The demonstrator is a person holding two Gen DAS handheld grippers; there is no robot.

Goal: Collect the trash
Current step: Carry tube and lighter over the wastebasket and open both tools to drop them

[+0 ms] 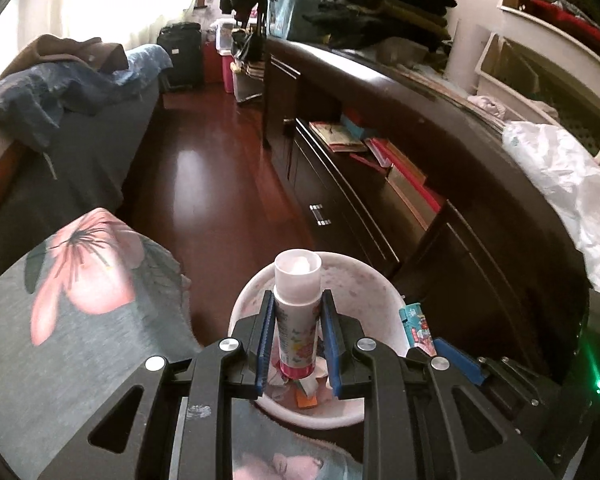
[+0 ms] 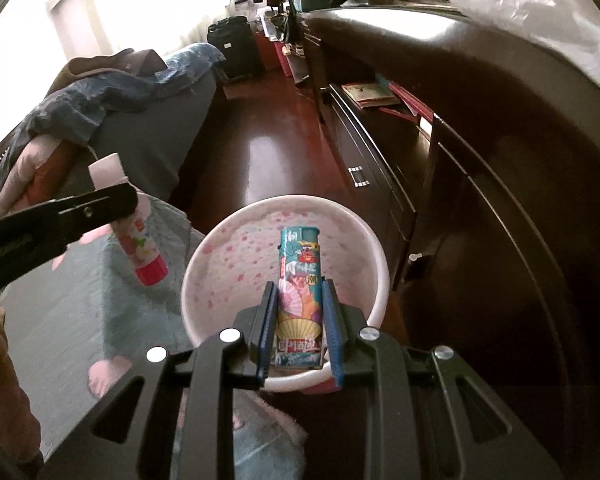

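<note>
tube [image 1: 296, 312] between left jaws | lighter [image 2: 300, 300] between right jaws

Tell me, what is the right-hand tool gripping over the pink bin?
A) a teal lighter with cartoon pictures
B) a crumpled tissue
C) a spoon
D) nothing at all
A: in the right wrist view, the right tool is shut on a teal lighter with cartoon pictures, held above the pink bin.

left gripper [image 2: 100, 208]: cut off at left edge, far finger hidden | bin [image 1: 376, 280]: near rim hidden behind gripper; scraps at bottom unidentifiable | lighter [image 1: 416, 326]: lower part hidden | plastic bag [image 1: 572, 184]: cut off by edge
</note>
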